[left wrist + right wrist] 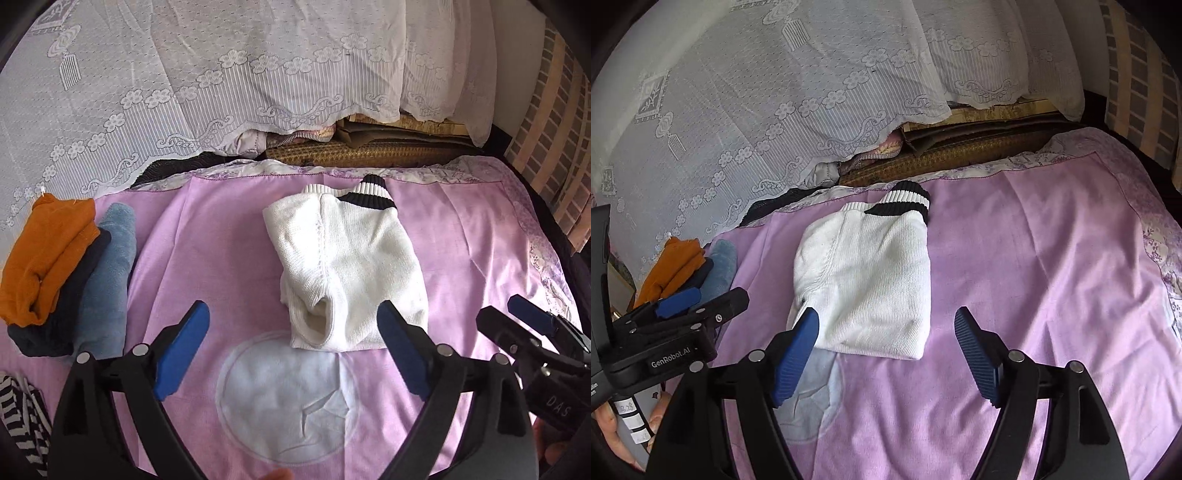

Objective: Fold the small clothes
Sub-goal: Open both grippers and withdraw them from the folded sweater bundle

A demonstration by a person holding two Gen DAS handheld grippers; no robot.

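Observation:
A small white knit sweater [351,266] with a black-and-white striped hem lies folded on the pink bedsheet [207,236]. It also shows in the right wrist view [871,280]. My left gripper [293,317] is open and empty, just in front of the sweater's near edge. My right gripper [886,321] is open and empty, its left pad [798,347] at the sweater's near left corner. The right gripper shows at the right edge of the left wrist view [532,321]. The left gripper shows at the left of the right wrist view [679,299].
A pile of folded clothes, orange [44,254], dark navy and blue [107,273], lies at the left on the sheet. A striped garment [22,417] is at the near left. A white lace cover [221,81] drapes behind. A white round print [288,402] marks the sheet.

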